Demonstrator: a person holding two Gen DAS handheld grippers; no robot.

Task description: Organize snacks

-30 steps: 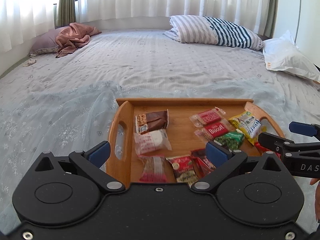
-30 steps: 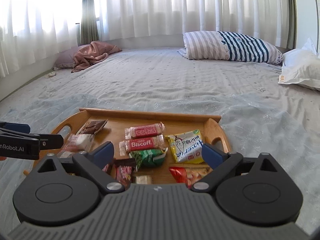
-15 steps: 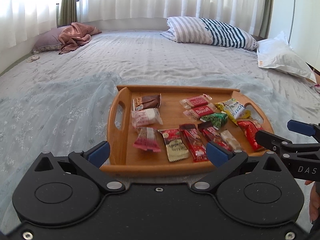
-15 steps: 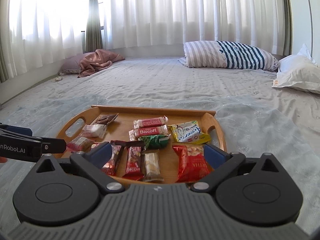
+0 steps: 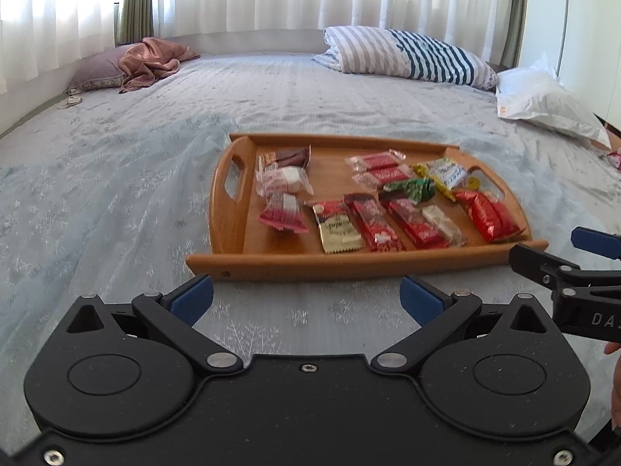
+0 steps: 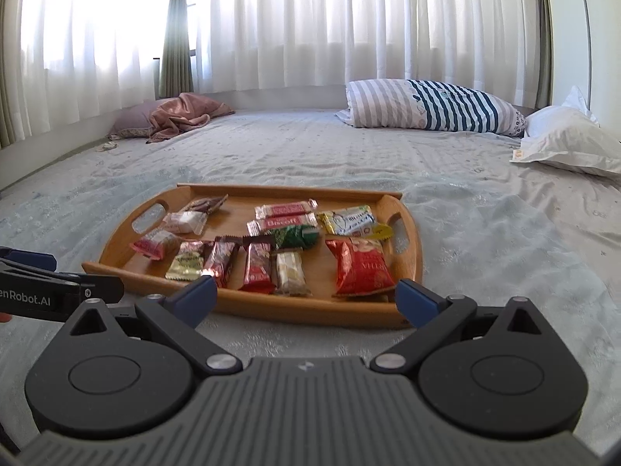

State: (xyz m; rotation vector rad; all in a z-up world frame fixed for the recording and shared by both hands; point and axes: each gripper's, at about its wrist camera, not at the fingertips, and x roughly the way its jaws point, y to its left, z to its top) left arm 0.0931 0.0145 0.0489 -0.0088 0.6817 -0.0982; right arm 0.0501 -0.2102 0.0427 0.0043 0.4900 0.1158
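Note:
A wooden tray (image 5: 271, 262) (image 6: 310, 312) with cut-out handles lies on the bed and holds several wrapped snacks in rows. Among them are a red snack bag (image 6: 359, 268) (image 5: 487, 215), red Biscoff packs (image 6: 283, 223) (image 5: 382, 174), a green packet (image 6: 297, 235), a gold packet (image 5: 337, 231) and a pink packet (image 5: 281, 213). My left gripper (image 5: 306, 297) hangs open just short of the tray's near rim, nothing between its blue pads. My right gripper (image 6: 304, 297) is open too, at the near rim, holding nothing.
A pale blue patterned bedspread (image 5: 116, 202) surrounds the tray. A striped pillow (image 6: 431, 105) and a white pillow (image 6: 570, 143) lie at the far right, a pink blanket on a mauve pillow (image 6: 174, 114) at the far left. Curtains hang behind.
Both grippers have drawn back from over the tray toward the near side. The whole tray with its front row of snacks has come into view. Both stayed open.

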